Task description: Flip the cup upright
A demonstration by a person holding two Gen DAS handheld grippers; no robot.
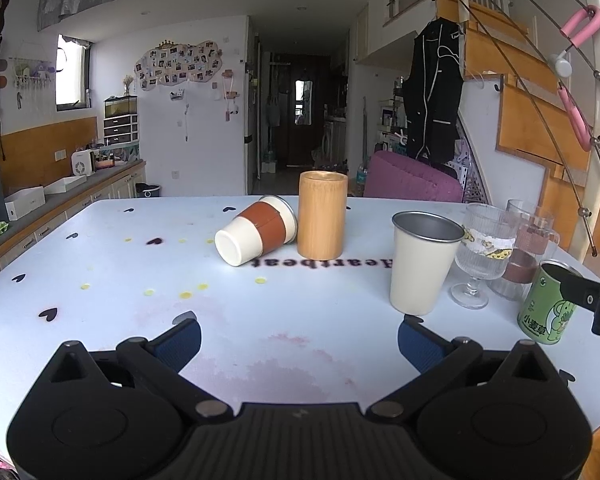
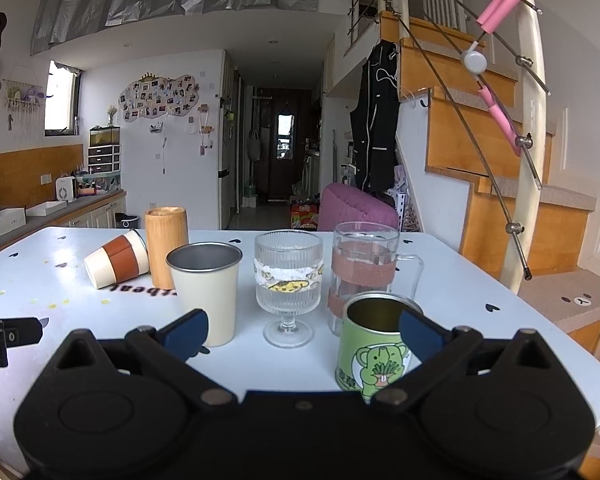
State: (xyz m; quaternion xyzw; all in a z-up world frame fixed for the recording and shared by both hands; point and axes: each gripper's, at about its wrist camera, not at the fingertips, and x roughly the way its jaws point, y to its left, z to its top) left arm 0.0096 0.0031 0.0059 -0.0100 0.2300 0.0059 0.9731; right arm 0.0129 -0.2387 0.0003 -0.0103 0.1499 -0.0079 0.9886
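Observation:
A cream cup with a brown sleeve (image 1: 256, 229) lies on its side on the white table (image 1: 120, 264), base toward me, its rim against a bamboo cup (image 1: 322, 215). It also shows at the left of the right wrist view (image 2: 116, 261). My left gripper (image 1: 299, 340) is open and empty, well short of the fallen cup. My right gripper (image 2: 303, 334) is open and empty, with a green tin (image 2: 374, 346) just behind its right finger.
Upright on the table are a cream metal cup (image 1: 422, 266), a ribbed stem glass (image 1: 480, 252), a glass mug (image 2: 364, 268) and the green tin (image 1: 548, 306). The right gripper's tip (image 1: 592, 300) shows at the right edge. A purple chair (image 1: 412, 180) stands behind the table.

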